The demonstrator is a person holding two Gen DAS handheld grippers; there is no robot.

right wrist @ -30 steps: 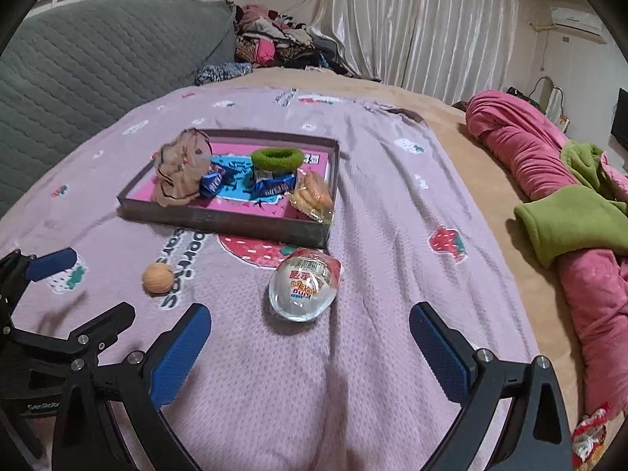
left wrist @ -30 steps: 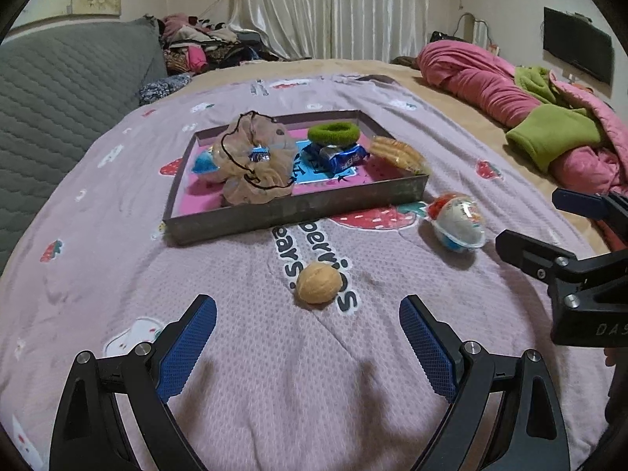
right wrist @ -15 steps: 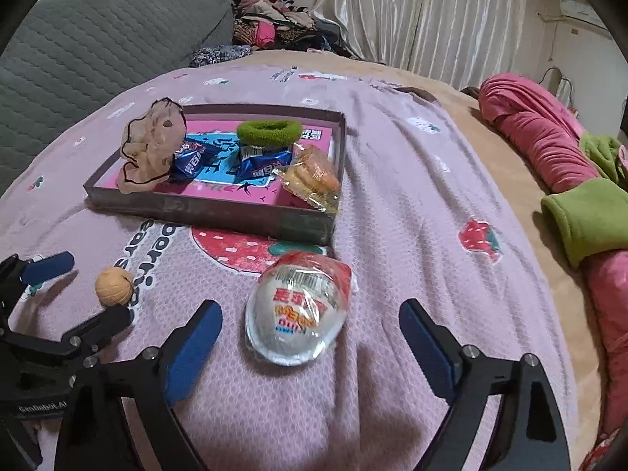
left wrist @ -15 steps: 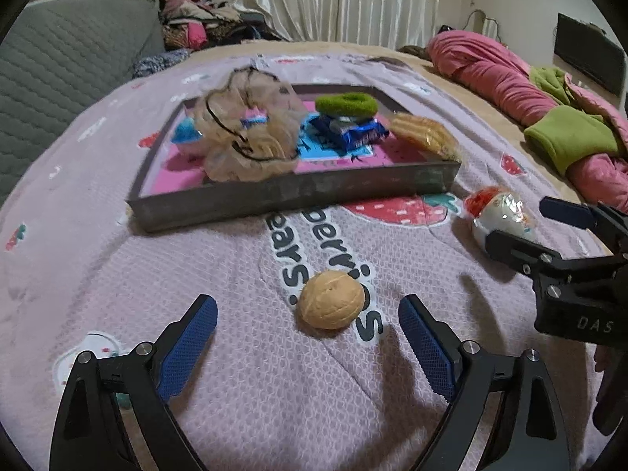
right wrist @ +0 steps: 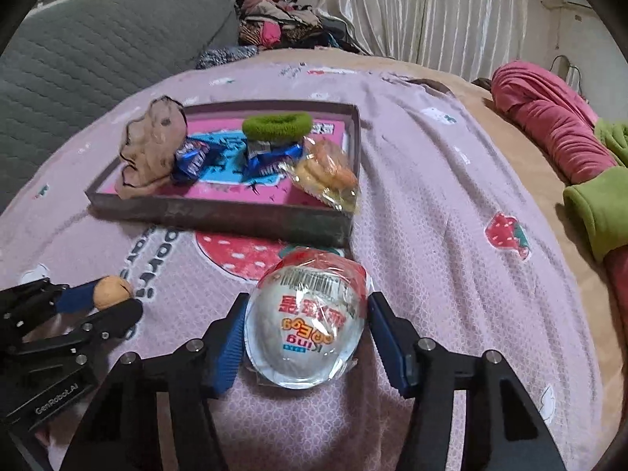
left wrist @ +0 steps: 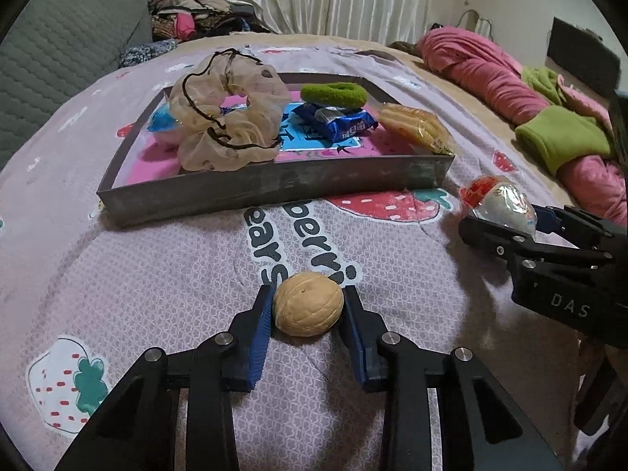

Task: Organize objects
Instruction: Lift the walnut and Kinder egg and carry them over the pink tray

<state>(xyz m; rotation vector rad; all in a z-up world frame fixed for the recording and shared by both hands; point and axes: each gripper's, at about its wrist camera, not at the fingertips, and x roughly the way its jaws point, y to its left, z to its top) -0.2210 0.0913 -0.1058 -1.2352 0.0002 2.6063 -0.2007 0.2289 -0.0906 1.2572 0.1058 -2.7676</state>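
My left gripper (left wrist: pixel 308 306) is shut on a tan walnut (left wrist: pixel 308 308) that rests on the pink bedspread; it also shows in the right wrist view (right wrist: pixel 112 291). My right gripper (right wrist: pixel 306 325) is shut on a wrapped white and red toy egg (right wrist: pixel 308 322), which also shows in the left wrist view (left wrist: pixel 498 204). A shallow grey tray (left wrist: pixel 274 186) lies just beyond both and holds a beige scrunchie (left wrist: pixel 227 117), a green hair band (left wrist: pixel 333 94), blue snack packets (left wrist: pixel 341 123) and a bag of biscuits (left wrist: pixel 416 127).
A grey quilted headboard (right wrist: pixel 98 47) runs along the left. Rolled pink and green bedding (left wrist: pixel 530 110) lies at the right. A pile of clothes (right wrist: pixel 282 31) sits at the far end by the curtains.
Both grippers moved forward and down and closed. The left one took hold of the walnut, the right one took hold of the toy egg.
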